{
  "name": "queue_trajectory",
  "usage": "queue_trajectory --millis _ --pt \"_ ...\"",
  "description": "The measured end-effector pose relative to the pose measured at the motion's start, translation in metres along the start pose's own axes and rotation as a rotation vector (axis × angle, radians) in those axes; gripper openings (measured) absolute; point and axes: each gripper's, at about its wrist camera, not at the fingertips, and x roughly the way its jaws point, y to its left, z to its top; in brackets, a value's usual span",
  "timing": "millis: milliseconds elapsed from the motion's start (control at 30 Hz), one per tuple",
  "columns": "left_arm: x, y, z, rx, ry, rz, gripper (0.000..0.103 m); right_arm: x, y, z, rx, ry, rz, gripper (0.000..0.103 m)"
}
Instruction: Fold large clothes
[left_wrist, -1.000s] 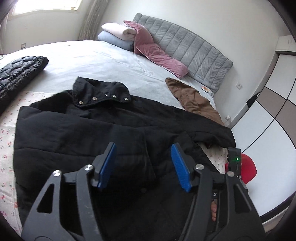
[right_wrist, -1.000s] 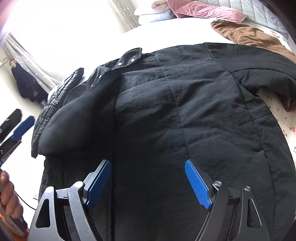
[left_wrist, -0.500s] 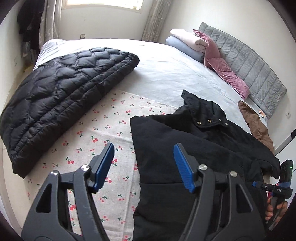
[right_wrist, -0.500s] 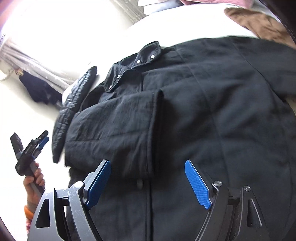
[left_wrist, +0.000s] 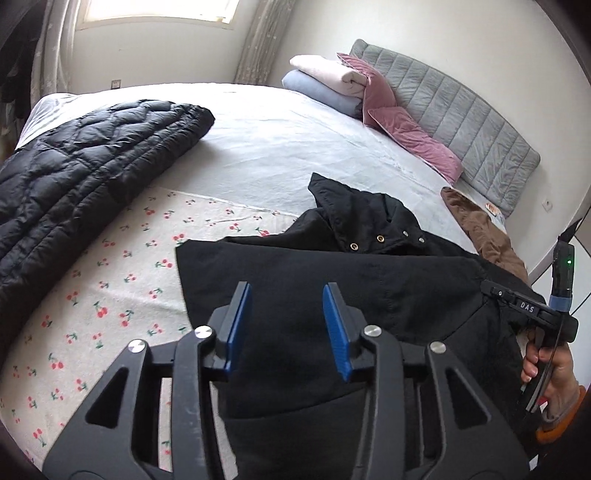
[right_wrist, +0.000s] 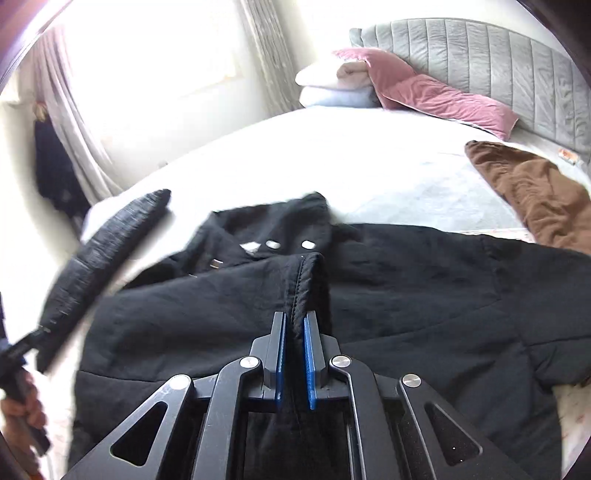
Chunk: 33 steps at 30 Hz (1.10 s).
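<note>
Bed (left_wrist: 295, 147), black coat (right_wrist: 406, 295) cuff pinched in right hand-held gripper (right_wrist: 293, 332)

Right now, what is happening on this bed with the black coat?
A person is folding a black coat spread on the bed, with a two-finger gripper in each hand. The right gripper has just closed and pinches the stitched edge of a folded-over part of the coat. The left gripper has been closing above the coat's other side, with black fabric between its fingers, but the pads do not press it yet. A black quilted jacket and a brown garment lie aside.
</note>
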Motion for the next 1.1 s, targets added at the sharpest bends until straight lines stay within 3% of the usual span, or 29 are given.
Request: queue_trajectory --millis 33,100,267,300,333,367,400,467,500,633,767,900,1033,1100 --pt "0.015 -0.001 0.002 0.0 0.027 0.012 0.042 0.019 -0.001 -0.006 -0.012 0.063 -0.016 0.009" --pt "0.046 -0.004 0.009 0.013 0.088 0.042 0.041 0.04 0.001 -0.017 -0.043 0.1 -0.042 0.011" --pt "0.105 0.013 0.027 0.02 0.152 0.215 0.041 0.052 0.003 -0.035 -0.055 0.055 -0.026 0.015" --pt "0.116 0.023 0.029 0.011 0.169 0.279 0.037 0.054 0.005 -0.035 -0.059 0.052 -0.014 0.016" --pt "0.124 0.035 0.03 -0.007 0.184 0.327 0.018 0.054 0.005 -0.034 -0.062 0.053 0.003 0.016" --pt "0.129 0.047 0.032 -0.038 0.189 0.342 0.011 0.055 0.004 -0.034 -0.066 0.056 0.007 0.016" --pt "0.127 0.053 0.036 -0.068 0.18 0.338 0.011 0.056 0.005 -0.034 -0.075 0.059 0.004 0.016" --pt "0.12 0.06 0.041 -0.074 0.167 0.48 0.025 0.056 0.004 -0.03 -0.095 0.065 0.0 0.017" --pt "0.112 0.064 0.043 -0.092 0.156 0.507 0.027 0.054 0.004 -0.028 -0.101 0.068 -0.004 0.018" --pt "0.068 0.057 0.035 -0.134 0.095 0.359 0.05 0.033 -0.006 -0.022 -0.064 0.028 -0.022 0.052" --pt "0.03 0.012 0.013 -0.013 0.057 0.28 0.058 0.008 -0.005 -0.018 -0.026 -0.026 0.006 0.053" --pt "0.014 -0.029 -0.016 0.096 0.046 0.185 0.066 -0.003 0.018 -0.025 -0.069 -0.04 0.048 0.053" --pt "0.037 -0.031 -0.044 0.148 0.11 0.187 0.066 0.01 0.029 -0.043 -0.132 0.005 0.044 0.054" --pt "0.045 -0.02 -0.057 0.158 0.093 0.173 0.068 0.022 0.025 -0.051 -0.14 0.03 0.012 0.054"
